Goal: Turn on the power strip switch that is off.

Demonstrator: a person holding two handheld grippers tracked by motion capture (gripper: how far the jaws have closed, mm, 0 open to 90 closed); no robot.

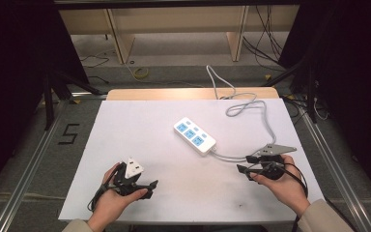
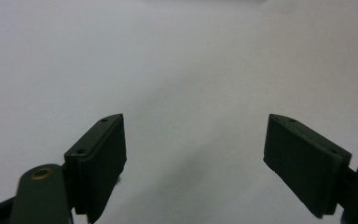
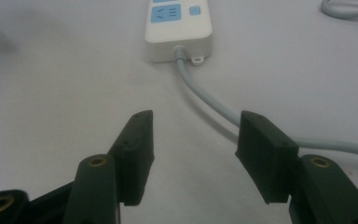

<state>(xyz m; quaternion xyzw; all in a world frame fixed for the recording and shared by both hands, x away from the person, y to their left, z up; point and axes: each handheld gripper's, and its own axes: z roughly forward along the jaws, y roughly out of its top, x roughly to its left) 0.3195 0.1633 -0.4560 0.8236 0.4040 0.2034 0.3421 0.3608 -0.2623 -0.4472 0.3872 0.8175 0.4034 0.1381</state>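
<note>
Power strip (image 1: 194, 135) diagonal on table (image 1: 125, 125), cord end toward near right.

One white power strip (image 1: 194, 136) lies on one white table (image 1: 125, 125), ahead of the right gripper (image 1: 244, 164) and well apart from the left gripper (image 1: 150, 188); it carries three blue socket panels, counted in the high view; one grey cord (image 1: 265, 123) leaves its end and passes just beside the right gripper's jaws; two grippers are held, one per hand, each with two black jaws standing apart; two hands, two sleeves.
</note>
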